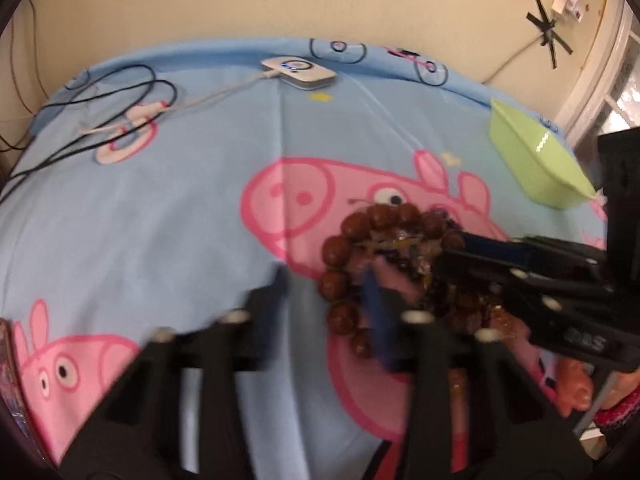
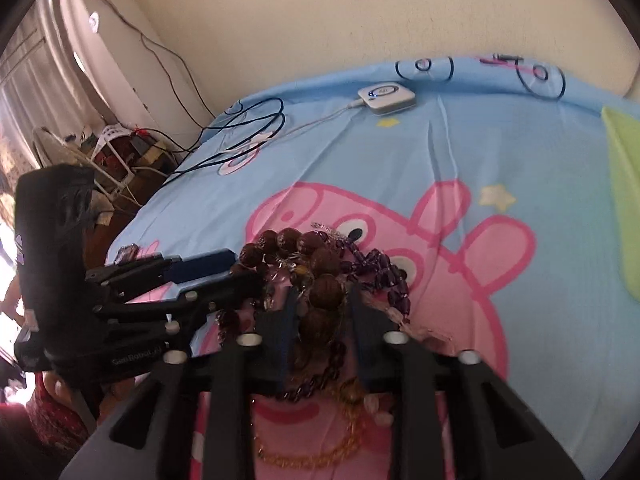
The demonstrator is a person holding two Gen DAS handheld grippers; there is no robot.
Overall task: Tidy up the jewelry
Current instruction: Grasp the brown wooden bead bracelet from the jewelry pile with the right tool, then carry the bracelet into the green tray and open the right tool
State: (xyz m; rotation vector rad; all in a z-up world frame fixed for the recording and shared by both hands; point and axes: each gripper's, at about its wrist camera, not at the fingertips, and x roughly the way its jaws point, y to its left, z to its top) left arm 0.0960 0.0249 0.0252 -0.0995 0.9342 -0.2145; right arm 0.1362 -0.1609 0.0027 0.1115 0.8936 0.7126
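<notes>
**A:** Where is the jewelry lying?

**B:** It is sitting in a tangled pile on the light blue bedsheet printed with pink cartoon pigs (image 1: 160,220), right over one pig's face. The bracelet of big round brown wooden beads (image 2: 324,264) is lying on top. A strand of small purple faceted beads (image 2: 380,272) is trailing out at three o'clock of it in the right wrist view. A thin chain of amber beads (image 2: 320,448) is curling at six o'clock.

**A:** What is the right gripper (image 2: 322,304) doing?

**B:** It is reaching in from three o'clock in the left wrist view. Its fingers are drawn together and pinching the brown bracelet's beads.

**A:** And the left gripper (image 1: 328,296)?

**B:** It is coming in from nine o'clock in the right wrist view, with its tips touching the pile. In its own blurred view the bracelet's nine o'clock arc is lying between its fingers. I cannot tell whether the pads are pressing on it.

**A:** Anything else nearby?

**B:** A pale green rectangular plastic tray (image 1: 532,160) is sitting well apart at two o'clock of the pile. A flat white device with a blue ring light (image 1: 298,72) is resting at eleven o'clock, with looped black cables (image 1: 120,80) at ten.
</notes>
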